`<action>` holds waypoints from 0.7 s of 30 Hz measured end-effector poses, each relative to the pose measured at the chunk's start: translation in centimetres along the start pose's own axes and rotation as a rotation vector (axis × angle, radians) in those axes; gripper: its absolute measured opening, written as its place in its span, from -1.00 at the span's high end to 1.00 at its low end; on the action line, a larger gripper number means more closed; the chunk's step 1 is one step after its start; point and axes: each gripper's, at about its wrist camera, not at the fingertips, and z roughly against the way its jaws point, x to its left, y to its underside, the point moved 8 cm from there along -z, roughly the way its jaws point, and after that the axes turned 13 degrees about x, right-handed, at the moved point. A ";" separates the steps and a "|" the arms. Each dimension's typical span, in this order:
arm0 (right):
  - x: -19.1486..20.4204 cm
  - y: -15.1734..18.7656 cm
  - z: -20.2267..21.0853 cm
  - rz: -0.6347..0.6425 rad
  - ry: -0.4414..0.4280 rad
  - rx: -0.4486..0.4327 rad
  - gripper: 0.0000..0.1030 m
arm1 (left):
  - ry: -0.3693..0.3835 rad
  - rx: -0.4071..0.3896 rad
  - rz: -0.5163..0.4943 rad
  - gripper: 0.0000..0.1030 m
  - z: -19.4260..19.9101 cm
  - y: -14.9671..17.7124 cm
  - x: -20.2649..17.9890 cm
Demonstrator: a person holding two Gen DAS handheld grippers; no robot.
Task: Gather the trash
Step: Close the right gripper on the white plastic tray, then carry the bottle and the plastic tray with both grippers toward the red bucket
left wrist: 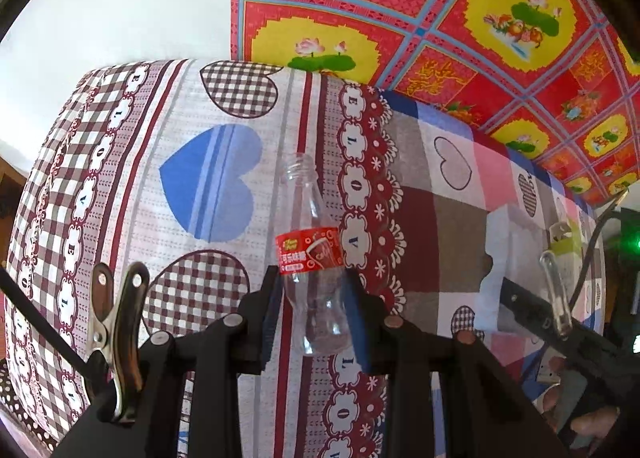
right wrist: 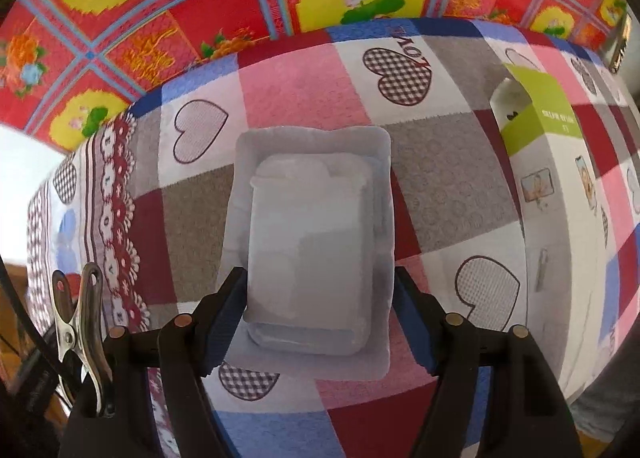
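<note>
Left gripper fingers clamp clear plastic bottle above heart-patterned patchwork bedspread | right gripper fingers wide around white foam tray | red floral floor covering beyond

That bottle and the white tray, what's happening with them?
A person is picking up trash off a patchwork quilt with a gripper in each hand. The left gripper is shut on an empty plastic bottle. The right gripper has its fingers on both sides of a white foam tray. A green and white box lies beside it.
</note>
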 end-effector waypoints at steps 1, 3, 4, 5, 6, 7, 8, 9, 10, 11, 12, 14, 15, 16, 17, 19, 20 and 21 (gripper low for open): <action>0.0 0.1 0.0 0.008 -0.001 -0.003 -0.41 | 0.003 0.002 -0.003 0.38 0.3 0.0 -0.1; 0.1 0.4 0.1 0.028 -0.005 -0.002 -0.37 | 0.011 0.003 -0.011 0.38 0.8 0.0 -0.1; 0.0 0.6 0.1 0.031 -0.009 -0.002 -0.35 | 0.012 0.001 -0.017 0.38 1.1 0.0 -0.1; 0.1 0.8 0.2 0.036 -0.017 0.000 -0.35 | 0.011 -0.004 -0.024 0.38 1.5 0.0 -0.4; 0.2 1.0 0.2 0.041 -0.026 0.000 -0.34 | 0.009 -0.011 -0.032 0.38 1.8 -0.1 -0.5; 0.2 1.4 0.2 0.046 -0.040 -0.002 -0.33 | 0.009 -0.017 -0.040 0.38 2.1 -0.1 -0.5; 0.3 1.9 0.3 0.050 -0.061 -0.003 -0.33 | 0.009 -0.019 -0.044 0.38 2.3 0.0 -0.6; 0.4 2.3 0.3 0.052 -0.076 -0.003 -0.33 | 0.010 -0.022 -0.049 0.38 2.6 0.1 -0.5; 0.5 2.8 0.4 0.054 -0.091 -0.003 -0.32 | 0.009 -0.023 -0.052 0.38 2.8 0.2 -0.6; 0.6 3.2 0.5 0.057 -0.102 -0.004 -0.32 | 0.008 -0.025 -0.057 0.38 3.1 0.3 -0.5; 0.8 3.7 0.6 0.063 -0.110 -0.008 -0.32 | 0.008 -0.028 -0.060 0.38 3.2 0.4 -0.5; 1.1 4.8 1.0 0.082 -0.115 -0.023 -0.32 | 0.013 -0.034 -0.068 0.38 3.7 0.6 -0.5; 1.3 5.2 1.3 0.094 -0.115 -0.032 -0.32 | 0.015 -0.036 -0.070 0.38 3.7 0.6 -0.5; 1.6 5.6 1.8 0.109 -0.113 -0.046 -0.32 | 0.018 -0.038 -0.073 0.38 3.8 0.7 -0.5; 1.9 5.7 2.2 0.119 -0.112 -0.056 -0.32 | 0.021 -0.040 -0.077 0.38 4.4 1.0 -0.2; 2.4 6.0 3.0 0.140 -0.116 -0.076 -0.32 | 0.027 -0.041 -0.084 0.38 4.7 1.3 -0.1; 2.1 5.8 3.6 0.148 -0.123 -0.084 -0.32 | 0.030 -0.041 -0.087 0.38 4.7 1.4 0.0; 2.3 6.2 3.9 0.152 -0.130 -0.091 -0.32 | 0.034 -0.043 -0.091 0.38 5.0 1.6 0.1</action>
